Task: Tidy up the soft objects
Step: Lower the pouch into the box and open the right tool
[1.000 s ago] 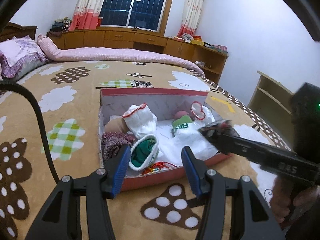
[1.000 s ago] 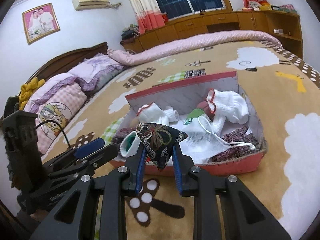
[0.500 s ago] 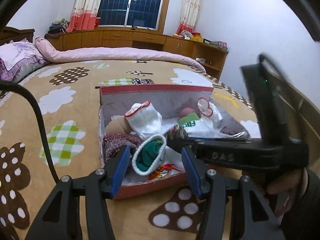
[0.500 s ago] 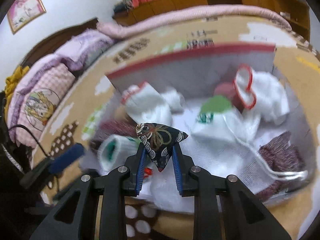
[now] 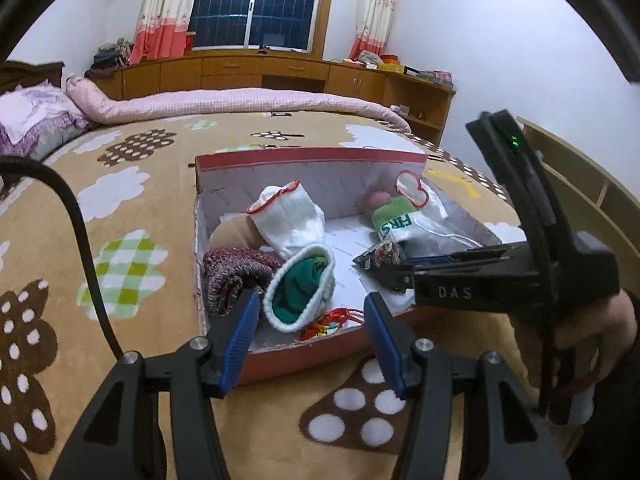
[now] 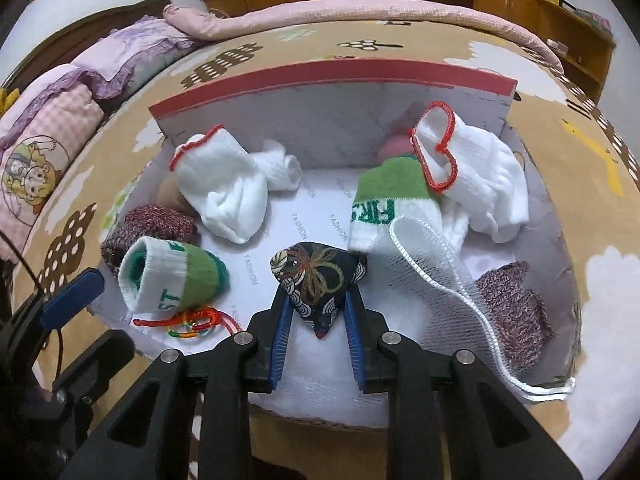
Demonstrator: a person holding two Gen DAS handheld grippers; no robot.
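Right hand-held gripper has dropped into box w/ pouch clamped; left hand-held gripper released, empty.

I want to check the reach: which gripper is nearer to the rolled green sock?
Left. The left gripper hangs open just before the rolled green sock; the right gripper holds a dark pouch beside it.

A tan bedspread printed with white clouds and brown dotted shapes covers the bed. A rolled pink checked quilt lies along its far edge, with purple pillows at the headboard end. Wooden cabinets line the wall below a dark window flanked by curtains.
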